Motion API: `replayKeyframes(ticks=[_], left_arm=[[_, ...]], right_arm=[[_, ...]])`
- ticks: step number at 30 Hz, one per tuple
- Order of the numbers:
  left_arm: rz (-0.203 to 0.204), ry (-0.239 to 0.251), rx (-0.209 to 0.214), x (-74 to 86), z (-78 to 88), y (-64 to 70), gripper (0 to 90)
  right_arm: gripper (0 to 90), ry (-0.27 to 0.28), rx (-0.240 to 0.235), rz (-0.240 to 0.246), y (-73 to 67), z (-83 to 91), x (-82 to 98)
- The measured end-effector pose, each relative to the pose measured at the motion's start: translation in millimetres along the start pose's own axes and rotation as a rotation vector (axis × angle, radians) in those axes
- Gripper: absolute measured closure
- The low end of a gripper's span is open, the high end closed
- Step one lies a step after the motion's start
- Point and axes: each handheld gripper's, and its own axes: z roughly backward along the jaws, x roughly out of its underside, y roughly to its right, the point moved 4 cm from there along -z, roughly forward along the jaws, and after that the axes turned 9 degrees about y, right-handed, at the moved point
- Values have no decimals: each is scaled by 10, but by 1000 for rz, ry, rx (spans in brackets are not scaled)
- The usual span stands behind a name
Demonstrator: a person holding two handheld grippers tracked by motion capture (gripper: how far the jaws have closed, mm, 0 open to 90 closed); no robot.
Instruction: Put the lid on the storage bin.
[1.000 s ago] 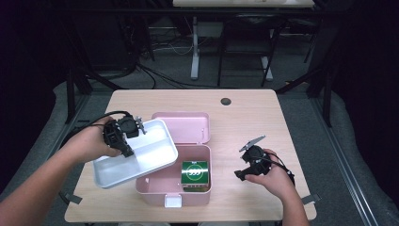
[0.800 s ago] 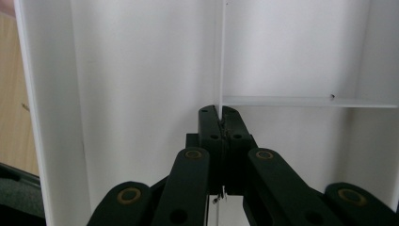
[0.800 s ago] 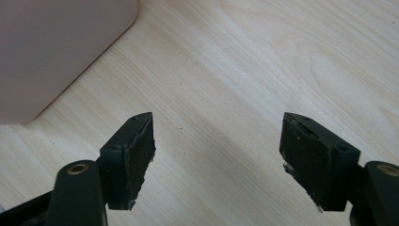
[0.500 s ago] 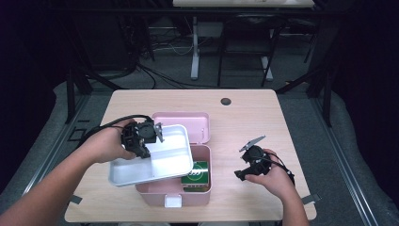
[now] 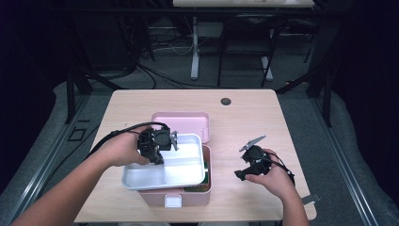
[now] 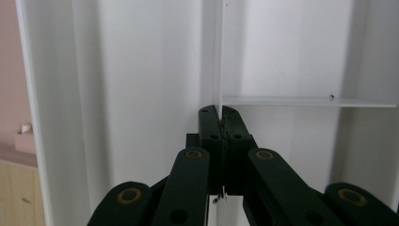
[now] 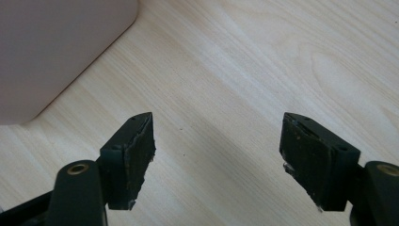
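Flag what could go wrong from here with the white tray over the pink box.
The left gripper pinches only the thin divider wall of the white tray, so the tray could tilt or slip. It sits skewed over the pink box and may catch on the rim. The right gripper rests open on the table, giving no support.

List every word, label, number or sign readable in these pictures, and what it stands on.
No text can be read.
Green item inside the pink box, mostly hidden under the white tray: any print on it is covered or too small to read.
White tray, as seen in the left gripper view: plain, no markings.
Table: bare wood, no lettering.
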Motion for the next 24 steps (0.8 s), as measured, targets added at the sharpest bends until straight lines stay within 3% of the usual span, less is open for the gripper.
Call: replayKeyframes(ticks=[9, 11, 24], left_arm=[[-44, -8, 8, -70, -133, 18, 893], [-44, -7, 12, -81, -155, 16, 893], [-59, -22, 21, -148, -303, 24, 892]], right_arm=[[267, 2, -2, -3, -1, -4, 1], [267, 19, 5, -3, 4, -13, 1], [267, 9, 9, 1, 0, -25, 3]])
